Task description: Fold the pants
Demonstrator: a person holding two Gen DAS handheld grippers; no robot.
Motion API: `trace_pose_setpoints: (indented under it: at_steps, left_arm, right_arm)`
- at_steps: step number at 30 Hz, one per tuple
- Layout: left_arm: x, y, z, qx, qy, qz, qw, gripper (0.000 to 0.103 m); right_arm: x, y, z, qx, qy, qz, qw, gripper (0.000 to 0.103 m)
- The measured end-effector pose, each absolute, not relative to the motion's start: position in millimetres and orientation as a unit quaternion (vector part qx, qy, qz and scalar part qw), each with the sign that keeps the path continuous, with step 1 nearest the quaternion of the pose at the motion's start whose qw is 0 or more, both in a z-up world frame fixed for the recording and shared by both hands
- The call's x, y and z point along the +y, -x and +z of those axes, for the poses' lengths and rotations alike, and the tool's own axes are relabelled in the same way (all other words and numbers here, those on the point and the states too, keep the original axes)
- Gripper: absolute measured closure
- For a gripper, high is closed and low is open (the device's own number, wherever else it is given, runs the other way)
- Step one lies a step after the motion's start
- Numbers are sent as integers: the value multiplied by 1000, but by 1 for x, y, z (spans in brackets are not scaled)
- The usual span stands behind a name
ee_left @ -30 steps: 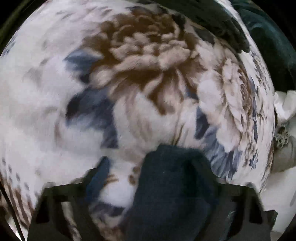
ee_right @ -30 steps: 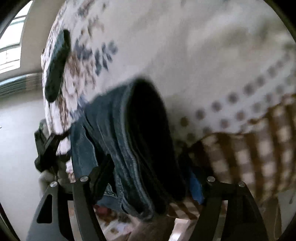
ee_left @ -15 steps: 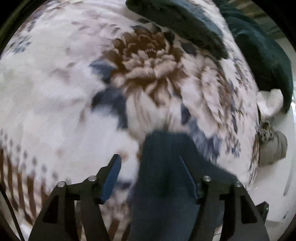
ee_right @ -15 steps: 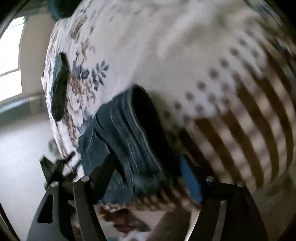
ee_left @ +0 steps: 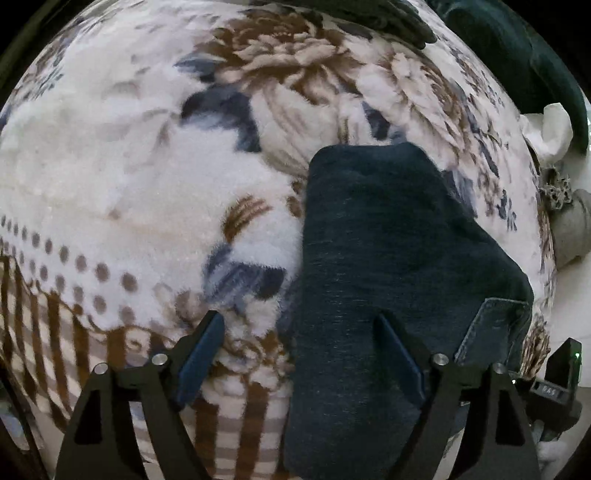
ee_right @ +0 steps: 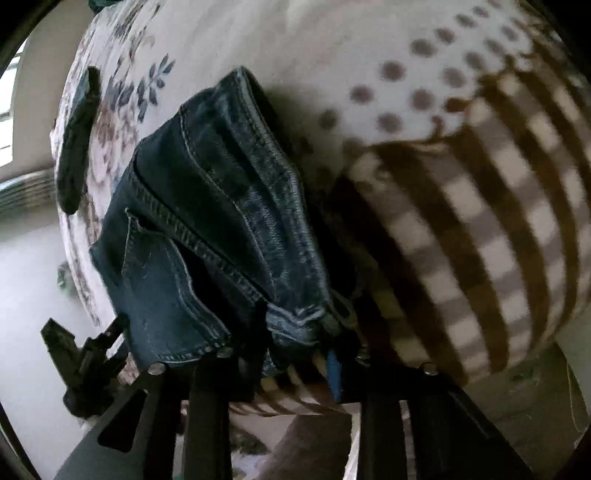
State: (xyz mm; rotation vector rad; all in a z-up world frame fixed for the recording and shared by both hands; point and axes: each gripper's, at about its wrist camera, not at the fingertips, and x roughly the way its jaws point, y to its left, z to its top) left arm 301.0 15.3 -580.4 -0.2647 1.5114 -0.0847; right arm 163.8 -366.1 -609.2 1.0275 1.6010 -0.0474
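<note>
Dark blue jeans [ee_left: 373,258], folded, lie on a floral fleece blanket [ee_left: 129,166]. My left gripper [ee_left: 299,350] hovers over their near end with its jaws opening wide. Its right finger [ee_left: 399,358] is above the denim and its left finger [ee_left: 199,350] is over bare blanket, and neither pad presses the cloth. In the right wrist view the jeans [ee_right: 207,206] show seams and a pocket. My right gripper [ee_right: 295,354] is closing on a bunched denim edge, and its narrow jaws pinch the cloth.
A dark green garment [ee_left: 369,18] and a second dark green bundle [ee_left: 524,62] lie at the far end of the blanket. White cloth [ee_left: 550,125] and a grey item [ee_left: 569,229] sit off the right edge. A dark flat object [ee_right: 79,140] rests on the blanket near pale floor [ee_right: 29,277].
The left jaws have spread wide and let the denim go, and the jeans now lie flat under them. The right jaws have narrowed onto the denim edge, and the view has shifted toward the checked border.
</note>
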Motion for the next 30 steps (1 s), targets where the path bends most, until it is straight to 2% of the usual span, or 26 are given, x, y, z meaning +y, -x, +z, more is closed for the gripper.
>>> trace_pose_setpoints:
  at_steps: [2, 4, 5, 8, 11, 15, 18, 19, 20, 22, 23, 25, 28, 30]
  left_arm:
    - [21, -303, -576, 682, 141, -43, 716, 19]
    - [30, -301, -571, 671, 162, -47, 722, 19]
    - [34, -302, -570, 668, 180, -49, 720, 19]
    - [44, -313, -568, 658, 219, -41, 719, 21]
    - [39, -341, -559, 647, 215, -50, 729, 21]
    - [7, -392, -568, 683, 170, -90, 704, 21]
    - [-19, -417, -603, 728, 78, -93, 675, 21]
    - [-24, -420, -608, 729, 67, -97, 675, 26]
    - [-28, -421, -611, 721, 52, -103, 684, 41]
    - [-34, -418, -610, 706, 9, -118, 698, 54]
    - [-33, -418, -609, 698, -2, -117, 706, 70]
    - [-14, -423, -612, 696, 14, -98, 711, 80]
    - [11, -424, -596, 686, 99, -94, 714, 79]
    - [23, -413, -575, 663, 134, -98, 730, 65]
  right_arm:
    - [-374, -159, -609, 668, -484, -6, 566, 45]
    - [-383, -147, -603, 638, -520, -3, 569, 31]
    - [-383, -143, -602, 626, -531, 0, 571, 29]
    - [-374, -131, -614, 613, -564, 22, 553, 29]
    - [-354, -137, -633, 608, -587, 40, 533, 29]
    - [-331, -150, -644, 611, -579, 39, 539, 25]
    - [-333, -150, -642, 606, -577, 36, 546, 24]
    - [-331, -150, -642, 603, -578, 37, 548, 24]
    - [-325, -154, -643, 600, -582, 38, 548, 24]
    - [-322, -153, -643, 594, -585, 40, 550, 24]
    - [-321, -153, -644, 592, -586, 40, 552, 24]
    - [-315, -156, -646, 589, -586, 40, 555, 24]
    - [-312, -158, -648, 589, -586, 42, 556, 24]
    - [-311, -161, -650, 586, -583, 50, 560, 24]
